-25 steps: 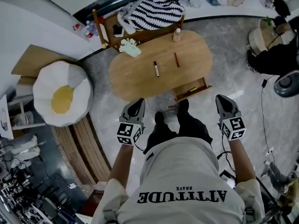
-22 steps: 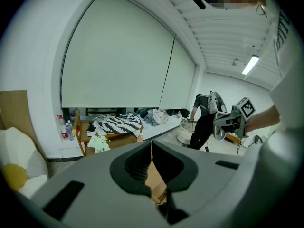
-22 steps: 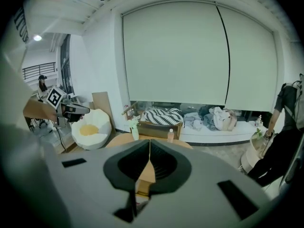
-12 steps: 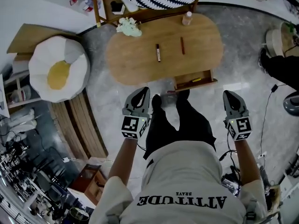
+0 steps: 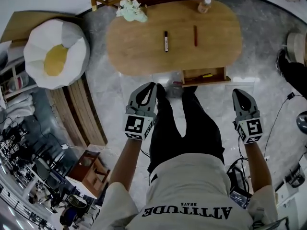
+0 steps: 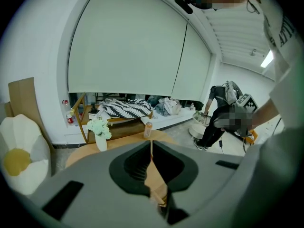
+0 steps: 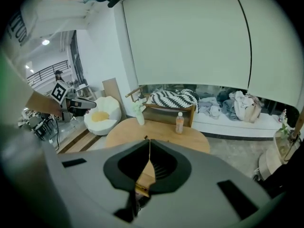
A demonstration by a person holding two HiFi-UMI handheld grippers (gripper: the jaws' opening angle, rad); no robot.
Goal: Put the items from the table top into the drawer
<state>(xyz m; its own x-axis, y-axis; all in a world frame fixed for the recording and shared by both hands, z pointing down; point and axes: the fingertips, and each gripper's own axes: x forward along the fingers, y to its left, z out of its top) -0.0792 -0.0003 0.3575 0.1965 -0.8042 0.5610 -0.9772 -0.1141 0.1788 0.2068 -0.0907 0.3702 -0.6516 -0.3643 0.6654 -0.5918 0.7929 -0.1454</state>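
A black marker (image 5: 166,40) and a red pen (image 5: 195,35) lie on the oval wooden table (image 5: 134,51). A small bottle (image 5: 205,5) stands at its far right end and a vase of white flowers (image 5: 130,9) at its far left. The drawer (image 5: 204,74) on the near side is pulled out, with a yellow item (image 5: 207,75) inside. My left gripper (image 5: 150,86) hangs shut and empty short of the table's near edge. My right gripper (image 5: 238,93) is also shut and empty, just right of the drawer. Both point at the table in the left gripper view (image 6: 151,144) and the right gripper view (image 7: 149,141).
An egg-shaped cushion (image 5: 55,54) and leaning wooden planks (image 5: 79,114) stand at the left. A bench with a striped blanket (image 7: 173,99) is behind the table. My legs (image 5: 184,123) stand between the grippers. Cables (image 5: 283,114) lie on the floor at the right. A person (image 6: 223,115) stands far off.
Both grippers have sunk and come closer to the table's near edge, jaws staying shut. The head view has shifted, so the table sits higher in the frame. The items have not moved.
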